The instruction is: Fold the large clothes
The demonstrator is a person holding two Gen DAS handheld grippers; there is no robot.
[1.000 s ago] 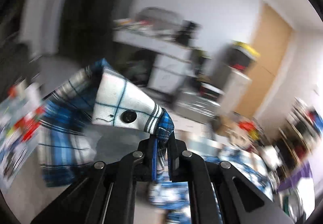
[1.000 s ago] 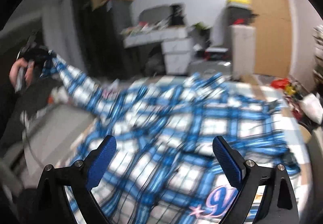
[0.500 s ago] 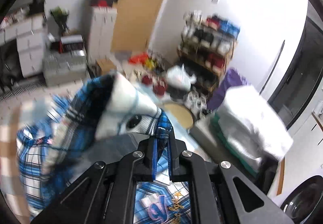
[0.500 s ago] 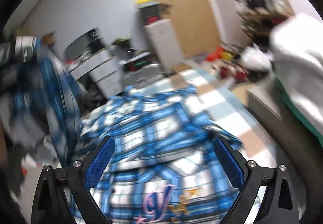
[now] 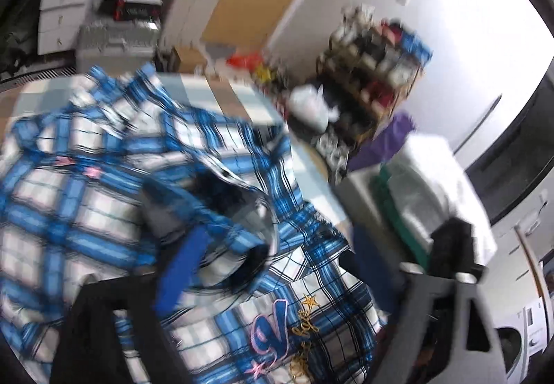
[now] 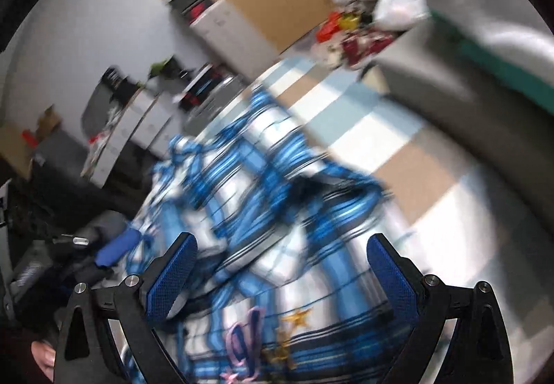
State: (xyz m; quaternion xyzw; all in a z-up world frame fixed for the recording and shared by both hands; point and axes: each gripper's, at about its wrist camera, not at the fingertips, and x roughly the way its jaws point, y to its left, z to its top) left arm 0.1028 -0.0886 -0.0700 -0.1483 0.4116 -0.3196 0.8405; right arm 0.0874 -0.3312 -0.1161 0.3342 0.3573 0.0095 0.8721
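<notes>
A large blue-and-white plaid shirt (image 5: 86, 204) lies spread on the checked floor mat, with a pink-and-gold emblem (image 5: 277, 325) near me. My left gripper (image 5: 277, 276) hovers low over it. Its jaws are opening wide, and the folded-over sleeve cuff (image 5: 239, 262) lies loose between the blue pads (image 5: 180, 273), which do not press on it. In the right wrist view my right gripper (image 6: 280, 276) is open above the same shirt (image 6: 277, 197) with nothing gripped. The left gripper's blue pad (image 6: 116, 249) shows at that view's left. Both views are blurred.
A shoe rack (image 5: 374, 72) stands by the white wall. A grey box with a white bundle (image 5: 426, 183) sits to the right of the shirt. White drawers (image 5: 62, 3) and a grey case (image 5: 114, 41) stand behind. A person's hand (image 6: 41, 356) shows at the lower left.
My left gripper carried the sleeve cuff across and down over the shirt, then opened and let it go. The right gripper stayed open while rolling and shifting over the shirt.
</notes>
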